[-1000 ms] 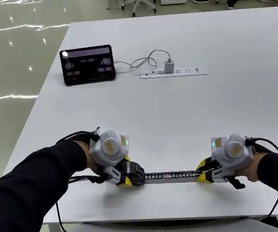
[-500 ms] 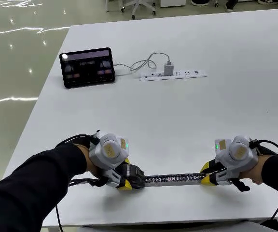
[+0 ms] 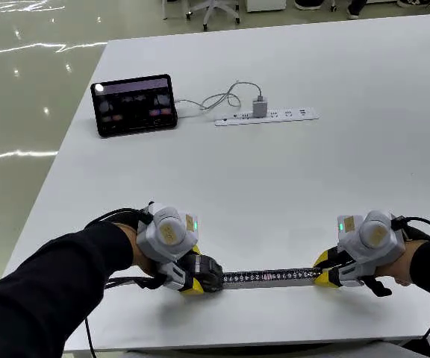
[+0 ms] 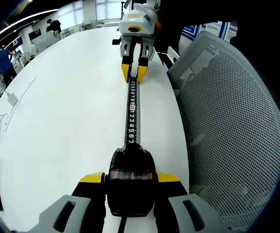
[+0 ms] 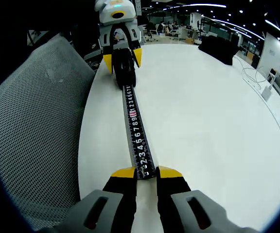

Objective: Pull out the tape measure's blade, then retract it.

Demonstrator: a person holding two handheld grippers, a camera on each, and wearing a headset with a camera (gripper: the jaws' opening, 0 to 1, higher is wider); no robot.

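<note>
Here, the left tool (image 4: 131,177) clamps the tape case (image 4: 130,196) while the right tool (image 5: 145,173) pinches the blade (image 5: 135,126) tip, the blade stretched between them along the tabletop (image 3: 275,179).

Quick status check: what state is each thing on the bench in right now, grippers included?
Left gripper: shut on the case.
Right gripper: shut on the blade at its tip.
Case: clamped between the left jaws.
Blade: pulled out, stretched flat between the two grippers.
Tablet: screen on.
Power strip: one charger plugged in.
</note>
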